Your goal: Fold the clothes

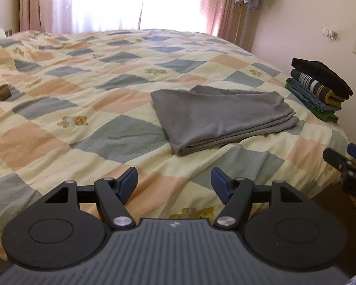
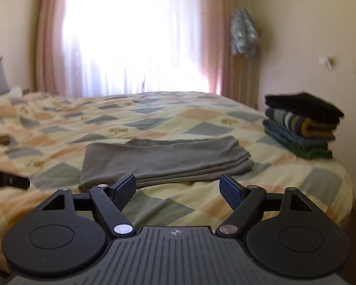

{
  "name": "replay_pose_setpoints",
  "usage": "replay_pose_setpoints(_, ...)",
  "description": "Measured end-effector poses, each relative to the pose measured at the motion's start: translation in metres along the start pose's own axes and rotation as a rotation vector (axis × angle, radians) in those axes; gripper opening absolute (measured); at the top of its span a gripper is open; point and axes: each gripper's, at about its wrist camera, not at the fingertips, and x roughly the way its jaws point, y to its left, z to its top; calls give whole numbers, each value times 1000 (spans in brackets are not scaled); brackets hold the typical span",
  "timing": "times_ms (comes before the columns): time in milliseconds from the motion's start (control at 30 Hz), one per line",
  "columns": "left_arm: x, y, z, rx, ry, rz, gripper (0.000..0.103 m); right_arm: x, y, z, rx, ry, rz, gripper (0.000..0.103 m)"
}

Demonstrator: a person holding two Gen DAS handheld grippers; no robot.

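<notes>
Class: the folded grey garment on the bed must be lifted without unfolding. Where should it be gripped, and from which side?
Probably the folded grey garment is best gripped at its near closed fold, coming low from the near bed edge. That edge binds the layers; the loose edges splay toward the stack of folded clothes.

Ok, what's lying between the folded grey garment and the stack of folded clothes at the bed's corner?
Only bare patchwork quilt; both wrist views show nothing lying between the folded grey garment and the stack of folded clothes.

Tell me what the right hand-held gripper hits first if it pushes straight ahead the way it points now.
Most likely the folded grey garment: it lies on the quilt directly beyond the open right hand-held gripper. Depth is unclear; pointed slightly lower, it would meet the quilt first.
</notes>
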Motion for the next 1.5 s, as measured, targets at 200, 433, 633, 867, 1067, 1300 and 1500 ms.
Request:
replay_pose_setpoints(200,38,23,5,-54,51,-19,63,51,50,-16,-269,77,63,81)
replay_pose_setpoints(433,75,57,23,-102,97,-4,63,116,134,-30,-533,34,222,73)
replay_pose_setpoints(633,100,69,45,-87,89,-28,63,169,180,-37,-658,48,284,62)
replay_pose_setpoints(867,125,73,55,-101,96,-87,63,189,188,-46,-769,6,225,58)
replay_pose_setpoints(1067,133,74,59,-113,97,-114,63,203,192,-53,-858,-40,169,54)
replay_pose_setpoints(1300,137,74,64,-120,96,-142,64,205,193,-59,-957,-103,171,57)
replay_pose_setpoints(1500,134,71,71,-54,96,-176,64,220,174,-44,-816,-22,320,20)
